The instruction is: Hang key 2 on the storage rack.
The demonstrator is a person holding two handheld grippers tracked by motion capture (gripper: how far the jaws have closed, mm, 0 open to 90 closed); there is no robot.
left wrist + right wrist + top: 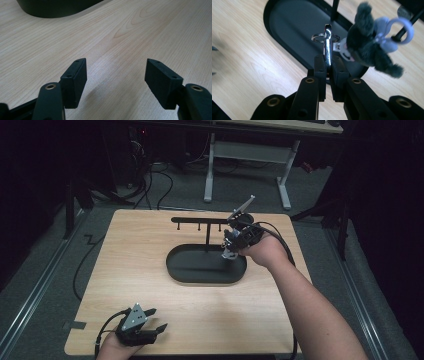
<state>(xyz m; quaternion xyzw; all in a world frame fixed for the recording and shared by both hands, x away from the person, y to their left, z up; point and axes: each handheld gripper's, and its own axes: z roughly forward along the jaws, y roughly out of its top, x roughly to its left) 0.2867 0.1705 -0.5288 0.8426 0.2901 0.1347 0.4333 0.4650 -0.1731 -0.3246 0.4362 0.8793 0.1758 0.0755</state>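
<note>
At the near left edge of the pale wooden table, the left gripper rests low with its jaws released and spread wide; in the left gripper view bare wood grain lies between its black pads, nothing held.

Farther in and to the right, the right gripper is raised above the right end of the black oval tray base. Its jaws are clenched on the flat silver metal clasp of a keychain, pinching it edge-on. From that clasp hang a thin silver split ring and, to the right in the right gripper view, a dark grey fluffy plush charm with lilac plastic loops, swinging free in the air beside the jaws.

Beyond the tray base rises a thin black post carrying a black horizontal hanger bar with short pegs, at the far middle of the table. The work looks like hanging the keychain on one of those pegs.

The grip is the weak point: the pads hold only a narrow slippery strip of metal, so the clasp could twist or slide out and the charm would drop into the tray. The dangling plush could also swing, snag the post or a neighbouring peg, and pull the ring off line. A hard nudge on the slim bar might tip the whole stand.
</note>
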